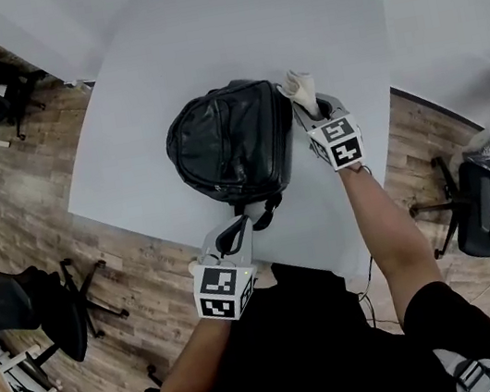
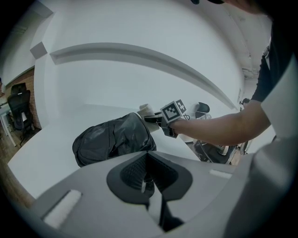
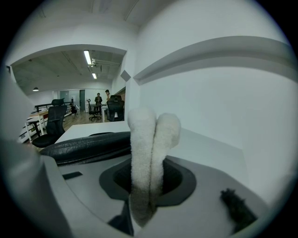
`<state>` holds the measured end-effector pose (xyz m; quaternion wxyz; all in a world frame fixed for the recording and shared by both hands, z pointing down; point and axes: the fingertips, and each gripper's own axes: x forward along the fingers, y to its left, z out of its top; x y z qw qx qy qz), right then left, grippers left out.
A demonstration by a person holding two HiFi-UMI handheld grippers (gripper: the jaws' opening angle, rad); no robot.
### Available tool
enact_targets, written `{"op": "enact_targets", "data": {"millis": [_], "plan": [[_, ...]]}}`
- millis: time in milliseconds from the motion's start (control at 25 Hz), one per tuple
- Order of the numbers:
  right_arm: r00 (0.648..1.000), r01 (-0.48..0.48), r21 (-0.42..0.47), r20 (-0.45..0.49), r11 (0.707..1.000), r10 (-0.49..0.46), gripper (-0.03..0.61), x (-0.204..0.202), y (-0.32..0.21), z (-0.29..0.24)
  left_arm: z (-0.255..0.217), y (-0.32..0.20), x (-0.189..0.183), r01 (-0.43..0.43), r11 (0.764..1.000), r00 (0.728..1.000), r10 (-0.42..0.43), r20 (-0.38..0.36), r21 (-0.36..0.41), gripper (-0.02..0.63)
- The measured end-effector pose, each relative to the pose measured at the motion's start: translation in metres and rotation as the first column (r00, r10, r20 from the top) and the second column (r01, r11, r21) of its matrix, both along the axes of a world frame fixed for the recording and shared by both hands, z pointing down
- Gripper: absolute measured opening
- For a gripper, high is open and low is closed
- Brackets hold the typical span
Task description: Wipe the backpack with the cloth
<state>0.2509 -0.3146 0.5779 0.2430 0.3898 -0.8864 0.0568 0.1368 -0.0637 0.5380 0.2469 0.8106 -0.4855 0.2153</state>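
The black backpack (image 1: pixel 231 141) lies flat on the white table (image 1: pixel 197 30) in front of the person. Its long axis seems to run roughly from the near edge towards the far side. The right gripper (image 1: pixel 309 106) sits at the bag's far right corner with its jaws clamped on a folded white fleecy cloth (image 1: pixel 300 87), which stands up out of them in two plump lobes. In the right gripper view the bag's dark leathery flank stretches away low on the left of the jaws, just beside the cloth, though whether the two touch cannot be told. The surface to be wiped therefore lies to the left of the cloth and back towards the person. The next stroke probably calls for tipping the cloth down onto the top panel and drawing it along that long axis. The left gripper (image 1: pixel 242 219) is at the opposite, near end of the bag, by the strap loops (image 1: pixel 265 212). Its jaws are drawn together, and whether they pinch a strap cannot be made out. It looks placed to steady the bag against the pull of the wipe. The right gripper is the one nearer the untouched upper face, and it carries the cloth.
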Motion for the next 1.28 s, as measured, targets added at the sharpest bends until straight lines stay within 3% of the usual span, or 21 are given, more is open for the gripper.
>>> {"op": "enact_targets", "data": {"millis": [640,1280], "plan": [[0.999,-0.015,-0.003,-0.038,1.0,0.014,0.094,-0.004,0.049,0.0,-0.004,0.009,-0.01,-0.069,0.997,0.997,0.07,-0.021,0.026,0.006],[0.994,-0.103,-0.016,-0.039,0.995,0.102,0.094,-0.01,0.103,-0.005,-0.019,0.014,-0.029,-0.193,0.979,0.981,0.195,-0.017,0.059,0.006]]}}
